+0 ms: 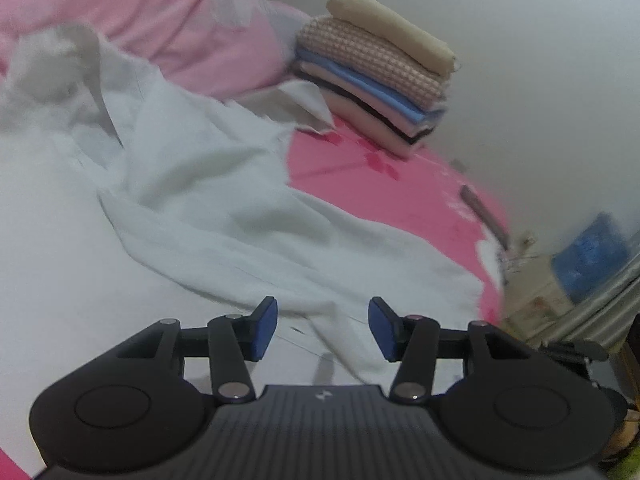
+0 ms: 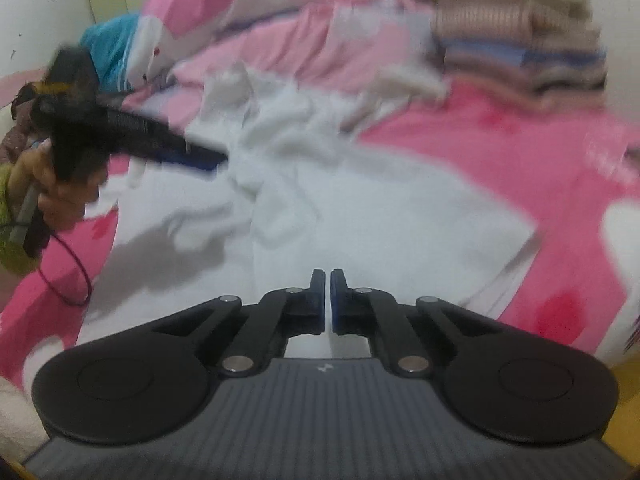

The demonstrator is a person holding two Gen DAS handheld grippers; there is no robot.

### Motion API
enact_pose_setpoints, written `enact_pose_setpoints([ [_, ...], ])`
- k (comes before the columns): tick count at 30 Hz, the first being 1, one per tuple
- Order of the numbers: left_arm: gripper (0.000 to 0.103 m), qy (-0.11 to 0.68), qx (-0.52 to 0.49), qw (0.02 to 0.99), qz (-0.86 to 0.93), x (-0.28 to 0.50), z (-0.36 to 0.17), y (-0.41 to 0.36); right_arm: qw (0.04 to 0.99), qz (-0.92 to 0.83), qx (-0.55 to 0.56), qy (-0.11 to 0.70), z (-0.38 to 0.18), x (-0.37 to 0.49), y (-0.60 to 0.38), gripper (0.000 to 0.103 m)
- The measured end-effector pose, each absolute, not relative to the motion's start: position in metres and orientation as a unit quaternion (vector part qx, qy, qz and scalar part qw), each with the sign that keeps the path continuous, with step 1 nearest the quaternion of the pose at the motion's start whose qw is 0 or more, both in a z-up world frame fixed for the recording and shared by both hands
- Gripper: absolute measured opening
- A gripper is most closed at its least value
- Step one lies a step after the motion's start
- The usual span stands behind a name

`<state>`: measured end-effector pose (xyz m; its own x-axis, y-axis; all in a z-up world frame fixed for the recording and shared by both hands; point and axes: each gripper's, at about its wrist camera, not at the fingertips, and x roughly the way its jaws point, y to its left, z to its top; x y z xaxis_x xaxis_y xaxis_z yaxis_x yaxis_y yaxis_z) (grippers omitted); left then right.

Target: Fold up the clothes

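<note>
Across the middle of the bed [image 2: 520,152], spread but rumpled: white garment [image 1: 208,184], upper part bunched toward the pillows, lower hem flat near the front edge. Folded stack [image 1: 372,76] at the far corner by the wall. Left gripper [image 1: 322,328] over the near cloth, fingers about half apart, nothing between them. Right gripper [image 2: 325,300] above the hem, fingers pressed together; cloth possibly pinched, cannot tell. Likely smoothing before the first fold. Next: grasping a side edge, carrying it across the middle.
</note>
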<state>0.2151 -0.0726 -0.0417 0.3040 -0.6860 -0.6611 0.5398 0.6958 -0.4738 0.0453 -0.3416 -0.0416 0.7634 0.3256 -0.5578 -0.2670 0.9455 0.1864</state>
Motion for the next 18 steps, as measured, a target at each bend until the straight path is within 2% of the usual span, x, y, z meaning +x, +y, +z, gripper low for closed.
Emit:
enact_pose_setpoints([
  [5, 0.056, 0.474, -0.157, 0.766, -0.405, 0.213, -0.050, -0.058, 0.946, 0.227, -0.001, 0.231, -0.005, 0.024, -0.327, 0.001],
  [13, 0.056, 0.496, -0.168, 0.755, -0.395, 0.206, -0.061, -0.041, 0.905, 0.323, -0.084, 0.263, -0.026, -0.004, -0.271, 0.001],
  [16, 0.056, 0.486, -0.154, 0.766, -0.392, 0.205, -0.056, -0.042, 0.923, 0.264, -0.020, 0.278, -0.028, 0.013, -0.297, 0.007],
  [18, 0.056, 0.468, -0.137, 0.781, -0.390, 0.203, -0.048, -0.046, 0.928, 0.222, 0.046, 0.295, -0.033, 0.030, -0.323, 0.020],
])
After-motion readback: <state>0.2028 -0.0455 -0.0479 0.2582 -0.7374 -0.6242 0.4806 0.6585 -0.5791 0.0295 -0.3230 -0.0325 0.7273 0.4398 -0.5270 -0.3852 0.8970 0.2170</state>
